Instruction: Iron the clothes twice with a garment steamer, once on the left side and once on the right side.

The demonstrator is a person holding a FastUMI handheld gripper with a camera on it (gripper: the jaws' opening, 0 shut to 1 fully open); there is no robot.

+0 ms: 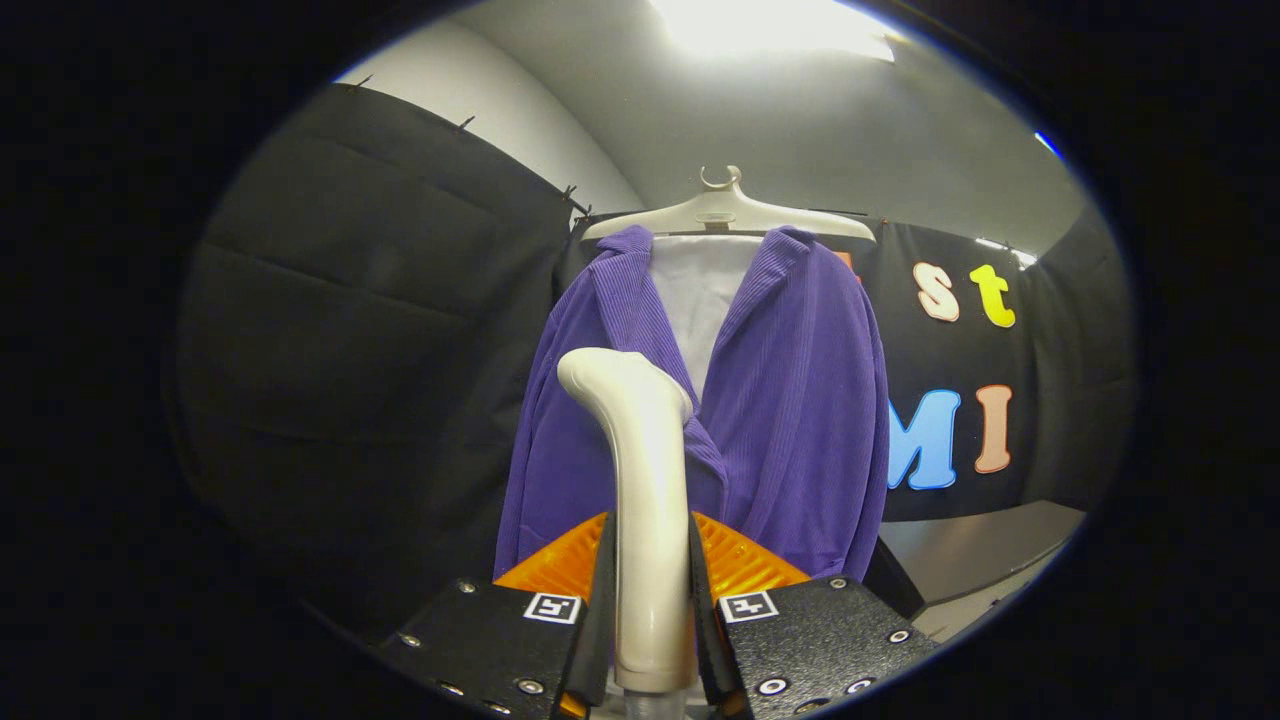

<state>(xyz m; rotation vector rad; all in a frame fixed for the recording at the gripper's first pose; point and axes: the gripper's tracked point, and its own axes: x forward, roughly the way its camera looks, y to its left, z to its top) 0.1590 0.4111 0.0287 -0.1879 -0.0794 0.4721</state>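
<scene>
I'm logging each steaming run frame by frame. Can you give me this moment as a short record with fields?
gripper: gripper shut on the steamer handle, one finger on each side
steamer: white garment steamer upright between the fingers, head bent toward the jacket
garment: purple jacket just beyond the steamer, hung open over a white inner piece
hanger: pale hanger carrying the jacket
steamer position: near the jacket's centre front
contact with fabric: cannot tell

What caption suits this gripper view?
Hand-held gripper clamps a white garment steamer, its head raised against a purple jacket on a hanger.
</scene>
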